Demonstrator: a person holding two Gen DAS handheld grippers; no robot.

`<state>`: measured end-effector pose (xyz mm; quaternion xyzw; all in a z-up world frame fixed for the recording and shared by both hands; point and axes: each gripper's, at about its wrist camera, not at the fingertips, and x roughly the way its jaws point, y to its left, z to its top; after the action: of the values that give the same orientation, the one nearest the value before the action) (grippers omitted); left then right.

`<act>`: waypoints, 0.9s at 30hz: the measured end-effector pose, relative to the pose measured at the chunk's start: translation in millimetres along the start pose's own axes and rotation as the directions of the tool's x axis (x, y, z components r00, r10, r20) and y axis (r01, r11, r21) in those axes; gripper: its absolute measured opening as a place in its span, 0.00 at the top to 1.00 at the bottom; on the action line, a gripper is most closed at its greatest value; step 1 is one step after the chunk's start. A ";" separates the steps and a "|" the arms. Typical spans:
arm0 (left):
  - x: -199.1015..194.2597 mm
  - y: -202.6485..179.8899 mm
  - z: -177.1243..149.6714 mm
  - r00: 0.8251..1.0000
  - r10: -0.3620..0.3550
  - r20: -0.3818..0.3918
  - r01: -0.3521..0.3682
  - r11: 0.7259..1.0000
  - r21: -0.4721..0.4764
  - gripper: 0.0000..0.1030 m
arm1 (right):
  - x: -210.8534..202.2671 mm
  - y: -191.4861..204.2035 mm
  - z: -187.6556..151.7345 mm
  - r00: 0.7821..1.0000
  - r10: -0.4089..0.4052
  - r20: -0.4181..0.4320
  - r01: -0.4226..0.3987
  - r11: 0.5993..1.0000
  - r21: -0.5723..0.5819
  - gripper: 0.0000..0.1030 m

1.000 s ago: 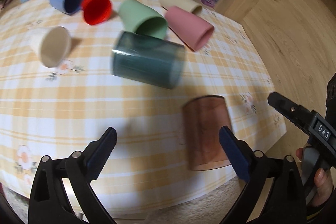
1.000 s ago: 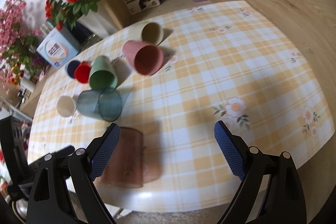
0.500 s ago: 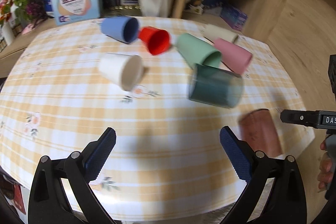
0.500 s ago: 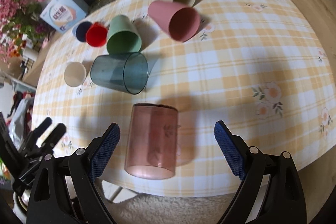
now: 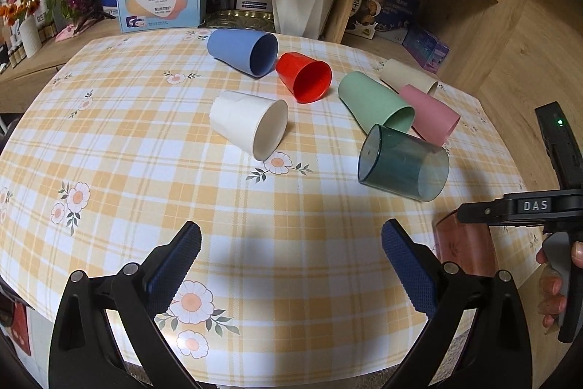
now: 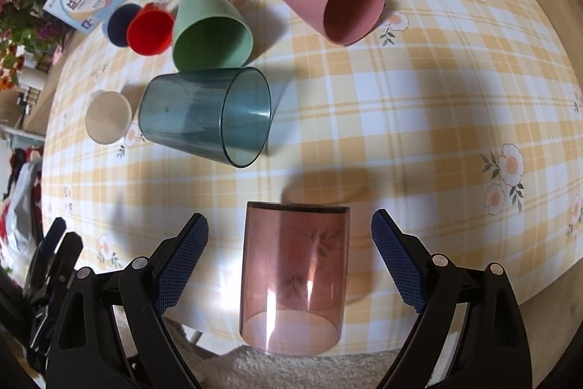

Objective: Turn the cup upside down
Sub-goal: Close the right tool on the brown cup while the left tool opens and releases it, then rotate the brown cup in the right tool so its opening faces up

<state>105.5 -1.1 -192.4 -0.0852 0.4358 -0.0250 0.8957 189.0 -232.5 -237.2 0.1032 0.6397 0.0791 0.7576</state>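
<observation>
Left wrist view: left gripper (image 5: 290,248) spread wide, nothing between the blue pads, hovering over bare checked tablecloth (image 5: 153,148) near the table's front edge. The translucent pink cup (image 5: 464,248) sits just right of the right finger, partly hidden behind the right gripper's black body and finger; no contact with the left gripper. Beyond, lying on their sides: teal translucent cup (image 5: 402,163), white cup (image 5: 249,123), red cup (image 5: 304,77), blue cup (image 5: 242,51), green cup (image 5: 375,101), pink opaque cup (image 5: 430,113), cream cup (image 5: 408,75). The holder's hand (image 5: 557,279) shows at the right edge.

Right wrist view: right gripper (image 6: 289,256) spread wide, pads on either side of the translucent pink cup (image 6: 293,277), a clear gap on both sides, no touch. The cup lies between the fingers at the table's front edge, its lower end overhanging toward the rug; whether that end is mouth or base I cannot tell. Teal translucent cup (image 6: 206,113) lies on its side beyond it, green cup (image 6: 209,28) behind that.
</observation>
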 end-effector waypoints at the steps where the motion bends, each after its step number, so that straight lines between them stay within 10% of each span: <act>1: 0.6 0.4 0.0 1.000 0.001 -0.001 -0.001 1.000 -0.001 0.06 | 2.9 1.5 0.8 1.000 -0.010 -0.007 0.010 1.000 -0.004 0.15; 12: 2.8 3.3 0.0 1.000 0.004 -0.003 -0.004 1.000 -0.009 0.06 | 22.5 1.5 3.6 0.998 -0.028 -0.055 0.027 1.000 -0.002 0.38; 27: 1.1 -0.7 -2.2 1.000 0.012 -0.003 -0.012 1.000 -0.002 0.06 | -5.1 -8.4 -23.2 0.993 0.055 0.108 -0.054 0.998 -0.012 0.39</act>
<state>104.5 -2.2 -194.4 -0.0833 0.4376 -0.0195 0.8951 165.2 -240.6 -238.2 0.1212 0.5942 0.0971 0.7892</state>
